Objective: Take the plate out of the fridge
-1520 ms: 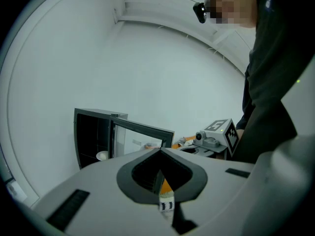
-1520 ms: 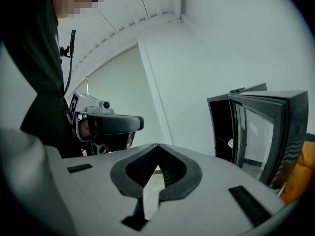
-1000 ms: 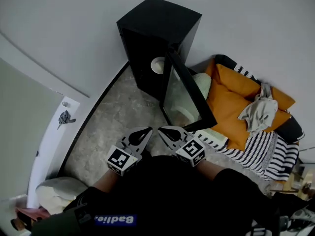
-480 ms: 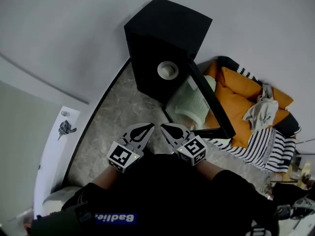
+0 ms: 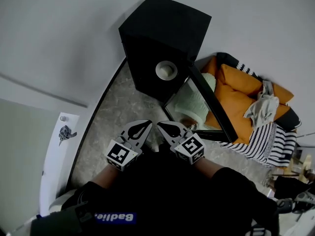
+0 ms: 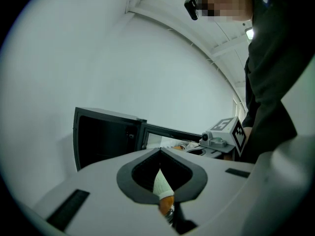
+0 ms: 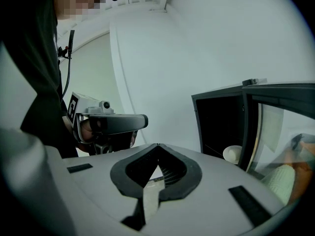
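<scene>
A black mini fridge (image 5: 162,38) stands on the floor against the white wall. Its glass door (image 5: 210,102) is swung open to the right. A white plate (image 5: 166,70) sits inside, also seen low in the dark interior in the right gripper view as the plate (image 7: 232,154). My left gripper (image 5: 148,124) and right gripper (image 5: 161,126) are held side by side in front of the fridge, well short of it. Both are shut with nothing between their jaws. The left gripper view shows the fridge (image 6: 106,136) ahead and the right gripper (image 6: 224,134) beside it.
Orange cushions (image 5: 236,90), a striped blanket (image 5: 268,141) and a grey cloth (image 5: 263,107) lie right of the fridge door. A white door with keys (image 5: 64,132) is at the left. Grey stone floor (image 5: 118,107) runs between me and the fridge.
The view has shifted round toward the fridge's open front, so the plate inside shows more fully. Both grippers stay shut and side by side.
</scene>
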`<act>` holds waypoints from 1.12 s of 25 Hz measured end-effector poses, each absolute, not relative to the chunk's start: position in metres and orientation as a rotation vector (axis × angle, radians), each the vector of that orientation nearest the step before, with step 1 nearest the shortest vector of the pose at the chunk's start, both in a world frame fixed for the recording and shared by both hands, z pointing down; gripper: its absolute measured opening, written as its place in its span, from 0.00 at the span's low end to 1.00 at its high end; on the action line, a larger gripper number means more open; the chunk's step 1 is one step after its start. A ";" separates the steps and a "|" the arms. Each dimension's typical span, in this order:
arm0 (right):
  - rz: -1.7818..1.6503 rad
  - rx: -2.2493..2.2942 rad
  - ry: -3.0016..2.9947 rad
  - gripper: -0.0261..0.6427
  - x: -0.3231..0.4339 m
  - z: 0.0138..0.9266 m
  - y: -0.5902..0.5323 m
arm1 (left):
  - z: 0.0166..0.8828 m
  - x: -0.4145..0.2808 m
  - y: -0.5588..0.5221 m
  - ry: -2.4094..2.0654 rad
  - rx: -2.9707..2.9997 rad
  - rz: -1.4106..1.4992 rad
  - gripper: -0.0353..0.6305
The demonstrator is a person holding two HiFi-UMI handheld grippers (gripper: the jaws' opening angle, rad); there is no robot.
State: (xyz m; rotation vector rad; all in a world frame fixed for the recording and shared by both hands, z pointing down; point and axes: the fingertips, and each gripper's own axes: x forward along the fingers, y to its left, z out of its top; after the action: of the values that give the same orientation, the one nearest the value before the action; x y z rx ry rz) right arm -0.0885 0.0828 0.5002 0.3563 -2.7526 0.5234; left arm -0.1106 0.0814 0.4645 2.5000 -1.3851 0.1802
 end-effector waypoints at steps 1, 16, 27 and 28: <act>0.529 0.350 -2.752 0.06 -0.088 0.501 0.079 | 0.466 -0.110 0.078 -1.387 2.489 0.176 0.06; 0.541 0.270 -2.792 0.06 -0.075 0.496 0.038 | 0.461 -0.099 0.031 -1.466 2.421 0.232 0.06; 0.560 0.198 -2.822 0.06 -0.068 0.485 0.025 | 0.471 -0.096 0.015 -1.502 2.331 0.234 0.06; 0.556 0.195 -2.819 0.06 -0.066 0.486 0.024 | 0.471 -0.095 0.013 -1.505 2.322 0.221 0.06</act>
State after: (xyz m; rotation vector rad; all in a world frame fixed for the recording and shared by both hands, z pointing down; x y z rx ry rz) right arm -0.0659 0.0237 0.4855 0.1953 -2.8188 0.5562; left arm -0.0953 0.0130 0.4713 2.3216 -1.5055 0.2212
